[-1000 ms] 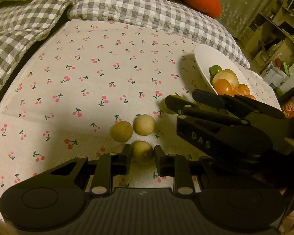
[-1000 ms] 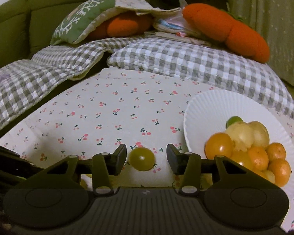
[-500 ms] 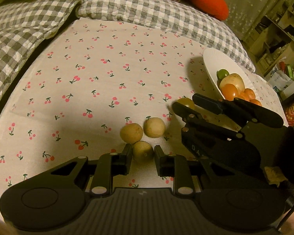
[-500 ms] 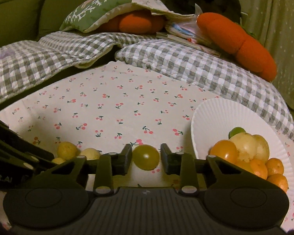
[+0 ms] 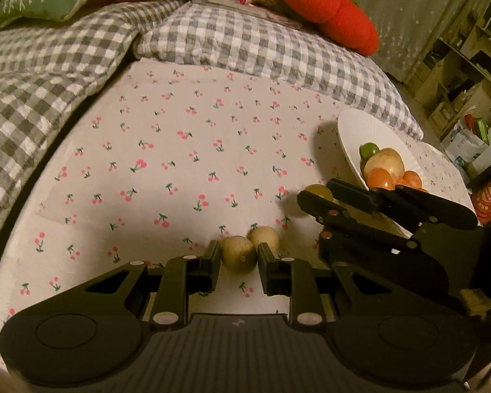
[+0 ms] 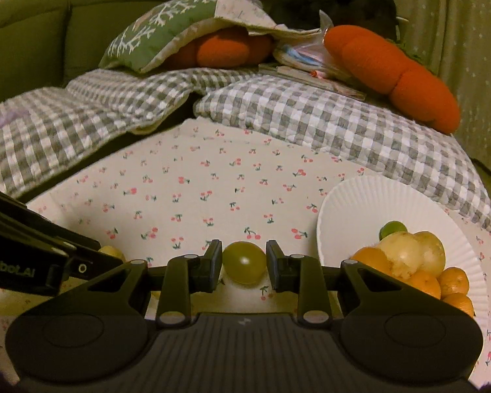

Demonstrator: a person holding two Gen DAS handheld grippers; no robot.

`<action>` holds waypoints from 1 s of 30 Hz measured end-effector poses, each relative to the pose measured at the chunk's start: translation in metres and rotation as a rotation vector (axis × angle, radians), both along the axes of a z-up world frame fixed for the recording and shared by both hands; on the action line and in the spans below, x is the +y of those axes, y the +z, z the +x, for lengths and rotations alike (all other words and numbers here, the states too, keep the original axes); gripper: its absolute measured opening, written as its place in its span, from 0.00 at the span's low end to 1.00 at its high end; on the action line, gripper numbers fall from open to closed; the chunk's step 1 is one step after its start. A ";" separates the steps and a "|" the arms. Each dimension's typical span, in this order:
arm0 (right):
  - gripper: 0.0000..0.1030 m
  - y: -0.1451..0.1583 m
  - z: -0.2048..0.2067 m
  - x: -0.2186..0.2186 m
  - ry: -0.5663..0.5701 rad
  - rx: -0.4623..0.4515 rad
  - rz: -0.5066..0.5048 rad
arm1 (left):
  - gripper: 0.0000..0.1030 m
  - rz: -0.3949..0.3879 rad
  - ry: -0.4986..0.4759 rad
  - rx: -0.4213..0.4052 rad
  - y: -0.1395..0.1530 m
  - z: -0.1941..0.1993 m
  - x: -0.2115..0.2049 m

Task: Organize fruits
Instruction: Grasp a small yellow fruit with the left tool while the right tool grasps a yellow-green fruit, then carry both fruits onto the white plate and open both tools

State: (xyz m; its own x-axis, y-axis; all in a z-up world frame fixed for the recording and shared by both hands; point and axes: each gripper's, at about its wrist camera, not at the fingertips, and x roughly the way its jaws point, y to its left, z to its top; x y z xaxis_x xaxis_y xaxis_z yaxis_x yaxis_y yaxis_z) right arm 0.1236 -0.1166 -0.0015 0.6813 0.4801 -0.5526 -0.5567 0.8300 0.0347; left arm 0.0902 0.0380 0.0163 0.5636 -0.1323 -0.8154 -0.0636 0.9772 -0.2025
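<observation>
My left gripper [image 5: 239, 259] is shut on a pale tan round fruit [image 5: 238, 254] and holds it just above the cherry-print cloth [image 5: 180, 163]. A second tan fruit [image 5: 264, 236] lies right behind it. My right gripper [image 6: 244, 262] is shut on a green grape-like fruit [image 6: 244, 262], which also shows in the left wrist view [image 5: 317, 191]. A white paper plate [image 6: 370, 196] at the right holds several fruits: oranges, pale yellow ones and a green one [image 6: 392, 228]. The plate also shows in the left wrist view [image 5: 360, 127].
Grey checked blankets [image 6: 311, 114] border the cloth at the back and left. An orange carrot-shaped plush [image 6: 392, 72] and a green cushion [image 6: 154, 32] lie behind them. The left gripper's body [image 6: 23, 255] crosses the right wrist view at the left.
The left gripper has closed on a tan fruit and lifted it from the group of three. The right gripper has closed on the green fruit.
</observation>
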 end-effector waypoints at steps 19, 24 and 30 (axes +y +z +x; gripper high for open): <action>0.25 0.036 -0.001 -0.024 -0.055 0.024 0.129 | 0.14 0.031 0.005 -0.098 0.033 0.006 -0.015; 0.25 0.049 0.007 -0.046 -0.116 0.021 0.182 | 0.14 0.007 0.012 -0.118 0.045 0.011 -0.026; 0.25 0.062 0.016 -0.091 -0.228 0.027 0.267 | 0.14 -0.027 -0.001 -0.152 0.061 0.021 -0.051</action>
State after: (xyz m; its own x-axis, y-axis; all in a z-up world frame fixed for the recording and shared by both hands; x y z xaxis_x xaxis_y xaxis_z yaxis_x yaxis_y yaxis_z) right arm 0.1400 -0.2072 0.0602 0.7745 0.4468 -0.4478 -0.3536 0.8928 0.2792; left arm 0.1113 -0.0128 0.0773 0.6801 -0.1533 -0.7170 -0.0293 0.9714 -0.2355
